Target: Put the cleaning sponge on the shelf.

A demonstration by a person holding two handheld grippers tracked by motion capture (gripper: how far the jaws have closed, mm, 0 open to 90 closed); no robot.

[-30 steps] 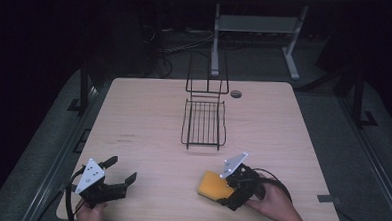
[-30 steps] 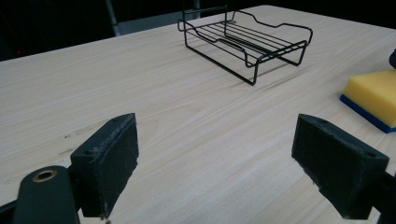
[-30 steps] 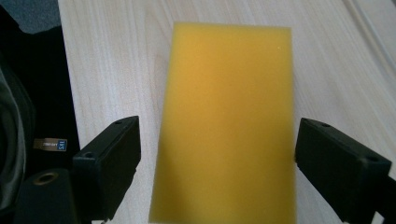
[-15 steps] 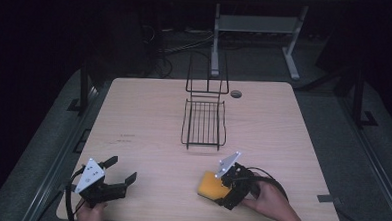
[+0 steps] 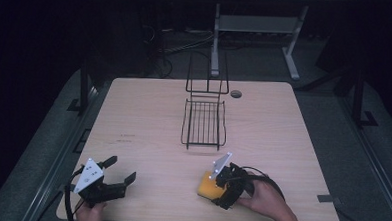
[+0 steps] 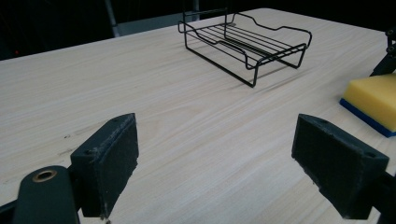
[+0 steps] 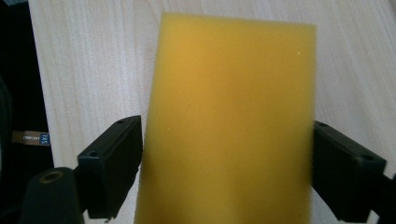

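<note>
A yellow sponge with a blue underside lies flat on the wooden table near its front edge; it also shows at the right of the left gripper view. My right gripper stands open and straddles it, one jaw close to each long side of the sponge, pointing left. My left gripper rests near the front left corner, open with nothing between its jaws. It points toward the black wire rack.
The black wire rack, with an upright back frame, stands at the middle of the table toward the far side. A round cable hole lies to its right. Dark floor and a metal stand lie beyond the far edge.
My right gripper has slid a little leftward, further over the sponge. The sponge has barely shifted. The left gripper has stayed still.
</note>
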